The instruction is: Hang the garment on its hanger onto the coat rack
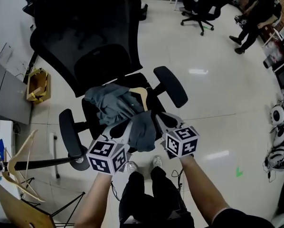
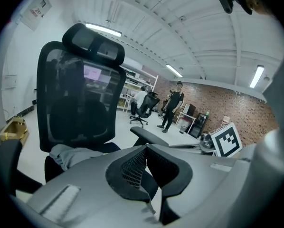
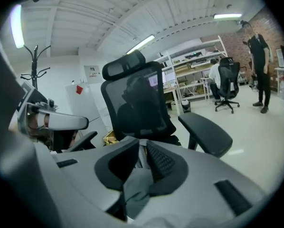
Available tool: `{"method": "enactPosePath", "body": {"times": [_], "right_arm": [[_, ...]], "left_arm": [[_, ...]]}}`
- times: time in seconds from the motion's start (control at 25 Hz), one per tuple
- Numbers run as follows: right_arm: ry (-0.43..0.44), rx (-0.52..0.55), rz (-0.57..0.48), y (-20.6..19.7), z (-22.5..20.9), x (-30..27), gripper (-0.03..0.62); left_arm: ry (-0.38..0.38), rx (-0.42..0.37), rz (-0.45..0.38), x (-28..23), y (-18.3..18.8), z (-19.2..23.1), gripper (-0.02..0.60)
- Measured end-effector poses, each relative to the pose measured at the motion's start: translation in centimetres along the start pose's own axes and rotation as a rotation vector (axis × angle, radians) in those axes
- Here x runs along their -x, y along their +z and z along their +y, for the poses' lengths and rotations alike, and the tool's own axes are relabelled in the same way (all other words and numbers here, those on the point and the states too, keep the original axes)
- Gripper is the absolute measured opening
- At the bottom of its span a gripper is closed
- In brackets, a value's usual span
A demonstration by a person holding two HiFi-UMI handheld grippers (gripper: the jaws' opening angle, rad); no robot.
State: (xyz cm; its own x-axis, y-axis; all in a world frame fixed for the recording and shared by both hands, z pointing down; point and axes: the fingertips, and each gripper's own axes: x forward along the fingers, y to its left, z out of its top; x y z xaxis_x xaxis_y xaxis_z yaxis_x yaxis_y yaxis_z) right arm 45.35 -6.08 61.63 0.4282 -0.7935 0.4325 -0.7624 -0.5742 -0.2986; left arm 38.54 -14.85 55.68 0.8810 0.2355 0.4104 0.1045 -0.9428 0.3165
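A grey garment [image 1: 111, 103] lies crumpled on the seat of a black office chair [image 1: 85, 37], with a wooden hanger [image 1: 141, 95] resting on top of it. One fold hangs over the seat's front edge between my two grippers. My right gripper [image 1: 162, 122] is at that fold. In the right gripper view its jaws [image 3: 142, 151] stand slightly apart, and grey cloth [image 3: 137, 186] lies loose in the gap. My left gripper [image 1: 119, 129] is beside the fold, shut with nothing between its tips [image 2: 146, 151]. A black coat rack [image 3: 36, 65] stands far left.
Spare wooden hangers [image 1: 18, 167] hang on a black bar at lower left. A cardboard box [image 1: 37, 84] sits left of the chair. A person in black [image 1: 253, 15] and another office chair [image 1: 201, 8] are at the far right. The chair's armrests [image 1: 173, 85] flank the seat.
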Motion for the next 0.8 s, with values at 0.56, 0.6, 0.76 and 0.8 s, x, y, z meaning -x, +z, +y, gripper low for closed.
{"method": "enactPosePath", "body": {"times": [0.56, 0.6, 0.76, 0.8], "right_arm": [[-0.065, -0.262, 0.297, -19.1, -8.5, -15.2, 0.232], [-0.060, -0.277, 0.301, -19.5, -8.4, -15.9, 0.232], [-0.022, -0.260, 0.296, -18.7, -7.3, -18.4, 0.227], [-0.012, -0.258, 0.307, -18.7, -7.1, -18.9, 0.227]], "left_arm": [[0.017, 0.094, 0.093, -5.8, -10.4, 4.1, 0.002], [0.015, 0.099, 0.096, -5.9, -10.8, 4.1, 0.002], [0.015, 0.112, 0.087, -5.9, -11.4, 4.7, 0.002], [0.014, 0.113, 0.088, -5.8, -11.4, 4.8, 0.002]]}}
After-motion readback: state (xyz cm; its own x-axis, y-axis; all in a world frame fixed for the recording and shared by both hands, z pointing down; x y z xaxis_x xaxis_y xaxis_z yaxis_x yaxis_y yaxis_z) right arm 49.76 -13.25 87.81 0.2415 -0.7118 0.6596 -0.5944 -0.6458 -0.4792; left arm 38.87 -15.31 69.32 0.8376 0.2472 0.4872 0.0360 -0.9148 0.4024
